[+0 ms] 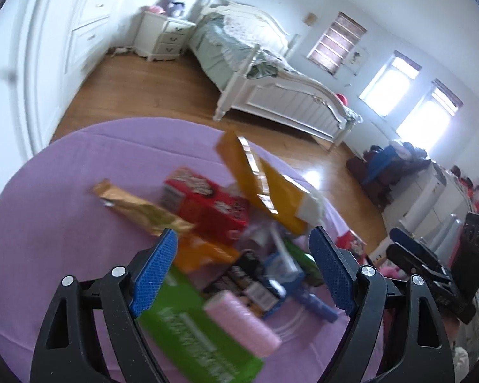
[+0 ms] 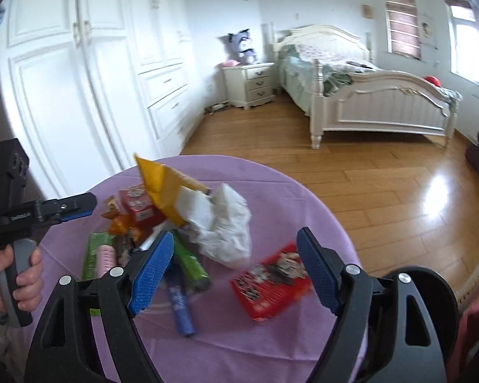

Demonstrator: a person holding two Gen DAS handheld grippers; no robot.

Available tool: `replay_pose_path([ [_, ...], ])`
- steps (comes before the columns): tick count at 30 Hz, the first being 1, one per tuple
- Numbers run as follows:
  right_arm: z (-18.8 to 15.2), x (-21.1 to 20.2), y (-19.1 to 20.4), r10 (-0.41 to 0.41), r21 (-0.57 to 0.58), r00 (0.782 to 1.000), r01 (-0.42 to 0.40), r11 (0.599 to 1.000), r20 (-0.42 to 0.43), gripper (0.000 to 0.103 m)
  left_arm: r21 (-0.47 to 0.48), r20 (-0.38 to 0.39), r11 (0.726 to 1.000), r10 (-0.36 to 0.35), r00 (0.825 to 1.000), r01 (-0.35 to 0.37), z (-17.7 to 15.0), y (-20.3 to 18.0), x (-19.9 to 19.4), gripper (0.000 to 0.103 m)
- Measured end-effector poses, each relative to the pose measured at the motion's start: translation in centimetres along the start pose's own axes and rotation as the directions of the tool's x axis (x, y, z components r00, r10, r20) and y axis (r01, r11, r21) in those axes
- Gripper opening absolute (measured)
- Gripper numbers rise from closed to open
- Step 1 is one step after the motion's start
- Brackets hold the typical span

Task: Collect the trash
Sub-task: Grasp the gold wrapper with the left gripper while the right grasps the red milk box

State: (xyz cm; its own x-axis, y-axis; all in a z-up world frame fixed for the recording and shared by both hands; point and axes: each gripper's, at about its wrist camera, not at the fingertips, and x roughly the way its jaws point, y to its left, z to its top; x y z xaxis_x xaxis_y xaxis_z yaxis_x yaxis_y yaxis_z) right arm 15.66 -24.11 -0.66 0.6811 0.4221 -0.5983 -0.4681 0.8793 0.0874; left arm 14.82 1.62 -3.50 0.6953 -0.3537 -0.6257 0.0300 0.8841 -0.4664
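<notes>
A round worktop (image 2: 271, 191) under a purple cloth carries a loose heap of trash, and both views are a little blurred. In the left wrist view the left hand-held gripper (image 1: 242, 268) hangs above the heap with its blue pads spread wide and nothing between them; under it lie a green box (image 1: 204, 344), a pink roll (image 1: 242, 325), a red carton (image 1: 207, 204), a gold wrapper (image 1: 140, 207) and a tall yellow bag (image 1: 265, 185) tilted up over the rest. In the right wrist view the right hand-held gripper (image 2: 236, 271) is likewise released, gripping nothing, and pointed down at the near side of the worktop. Between its pads show a crumpled white plastic bag (image 2: 230, 229) resting against the heap, a blue tube (image 2: 180, 306) lying on the cloth, and a second red carton (image 2: 271, 284) lying flat, a little apart from the pile on the right. At the left edge of that view a hand (image 2: 12, 274) holds the grip of the left tool. Beyond the worktop are a wooden floor (image 2: 367, 175), a white bed (image 2: 367, 95) and a white wardrobe (image 2: 64, 79).
</notes>
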Motion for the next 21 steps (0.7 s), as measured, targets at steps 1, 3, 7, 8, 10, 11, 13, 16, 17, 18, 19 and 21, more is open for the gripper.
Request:
replay_pose_path([
  [1,0.7,0.7,1.3,0.033,-0.034,0.999,-0.033,0.999,-0.014,0.078,-0.017,-0.006,1.0,0.014,1.0,-0.014,0.2,1.3,-0.2,0.08],
  [3,1.9,2.4,3.8,0.098,-0.099,0.994,-0.103,0.99,-0.056,0.07,-0.062,-0.034,0.998,0.017,0.999,-0.019,0.8,3.7,0.1,0.076],
  [7,3.1,6.0,8.0,0.176,-0.179,0.973,-0.202,0.963,-0.151,0.065,-0.129,-0.101,0.991,0.01,0.995,-0.023,2.1,7.0,2.2,0.068],
  [8,3.4,7.0,8.7,0.179,-0.194,0.968,-0.213,0.958,-0.177,0.065,-0.136,-0.108,0.99,0.017,0.994,-0.032,2.3,7.4,2.6,0.067],
  [10,3.8,8.8,9.7,0.166,-0.213,0.961,-0.213,0.954,-0.22,0.064,-0.14,-0.121,0.989,0.038,0.992,-0.055,2.9,8.0,3.7,0.061],
  [11,4.0,9.9,10.0,0.153,-0.211,0.956,-0.208,0.955,-0.251,0.059,-0.13,-0.117,0.989,0.053,0.992,-0.069,3.2,8.1,4.1,0.058],
  [13,4.3,11.6,10.1,0.151,-0.196,0.944,-0.214,0.957,-0.292,0.057,-0.072,-0.123,0.992,0.096,0.988,-0.105,3.8,7.7,5.0,0.05],
  [16,4.5,13.8,10.7,0.121,-0.229,0.933,-0.206,0.951,-0.338,0.057,-0.013,-0.128,0.991,0.131,0.983,-0.134,4.4,7.8,5.6,0.034],
  [17,4.7,14.5,11.0,0.116,-0.243,0.927,-0.212,0.947,-0.355,0.057,-0.011,-0.124,0.99,0.135,0.983,-0.137,4.5,8.2,5.6,0.029],
  [18,4.9,15.0,11.2,0.11,-0.254,0.924,-0.213,0.943,-0.366,0.058,-0.012,-0.121,0.99,0.135,0.983,-0.138,4.6,8.7,5.5,0.019],
  [19,5.1,15.4,11.4,0.1,-0.265,0.922,-0.21,0.941,-0.374,0.058,-0.019,-0.119,0.991,0.129,0.985,-0.132,4.6,9.3,5.4,0.01],
  [21,5.4,16.8,11.8,0.084,-0.282,0.904,-0.217,0.935,-0.418,0.058,-0.046,-0.119,0.995,0.086,0.989,-0.092,4.6,10.5,5.2,0.006],
])
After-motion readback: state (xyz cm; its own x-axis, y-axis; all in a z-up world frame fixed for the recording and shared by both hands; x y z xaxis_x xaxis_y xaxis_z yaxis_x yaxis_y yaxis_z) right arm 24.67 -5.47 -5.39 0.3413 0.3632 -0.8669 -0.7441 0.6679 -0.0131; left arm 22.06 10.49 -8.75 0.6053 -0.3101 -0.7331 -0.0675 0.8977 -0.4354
